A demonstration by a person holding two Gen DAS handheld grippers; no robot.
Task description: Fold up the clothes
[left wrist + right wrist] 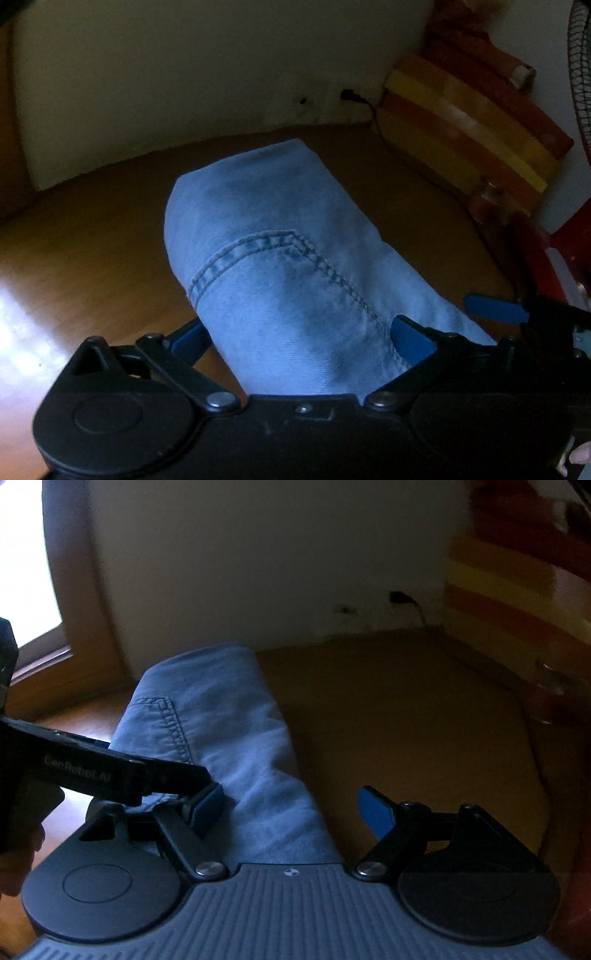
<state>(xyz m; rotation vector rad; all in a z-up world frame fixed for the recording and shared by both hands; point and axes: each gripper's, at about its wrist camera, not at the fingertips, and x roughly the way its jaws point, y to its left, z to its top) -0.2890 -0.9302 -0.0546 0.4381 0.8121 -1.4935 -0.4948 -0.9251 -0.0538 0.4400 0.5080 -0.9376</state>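
Note:
A light blue pair of jeans lies folded into a narrow bundle on the wooden floor, with a stitched pocket seam on top. My left gripper is open, its blue fingertips standing on either side of the bundle's near end. In the right wrist view the jeans lie left of centre. My right gripper is open, its left finger at the cloth's edge and its right fingertip over bare floor. The left gripper's black body crosses in from the left.
A cream wall runs behind the jeans with a plug and black cable. A stack of orange, yellow and red folded mats stands at the right. A fan grille is at the far right edge. A bright window is at left.

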